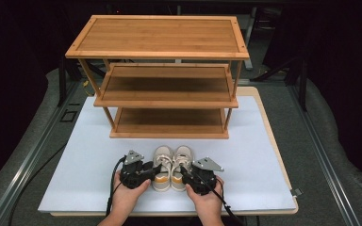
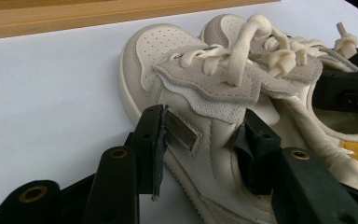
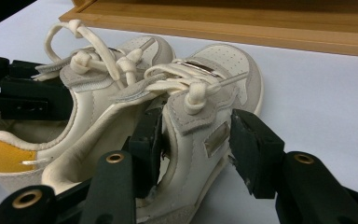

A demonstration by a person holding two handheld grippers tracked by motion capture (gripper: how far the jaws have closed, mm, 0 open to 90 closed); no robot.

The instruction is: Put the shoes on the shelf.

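Note:
A pair of small cream lace-up shoes stands side by side near the front of the white board, toes toward the rack. My left gripper [image 1: 154, 168] [image 2: 203, 140] straddles the outer side wall of the left shoe [image 1: 162, 162] [image 2: 168, 51]. One jaw presses on the outside by the metal tag and the other sits inside the opening. My right gripper [image 1: 183, 170] [image 3: 196, 140] straddles the outer wall of the right shoe [image 1: 182, 160] [image 3: 228, 60]. Its inner jaw is in the opening, and a narrow gap separates its outer jaw from the shoe. Both shoes rest on the board.
A three-tier bamboo shoe rack [image 1: 169, 37] stands at the back of the white board [image 1: 85, 155], all its shelves bare. Its bottom shelf edge lies just beyond the shoe toes. A dark floor and metal rails surround the board.

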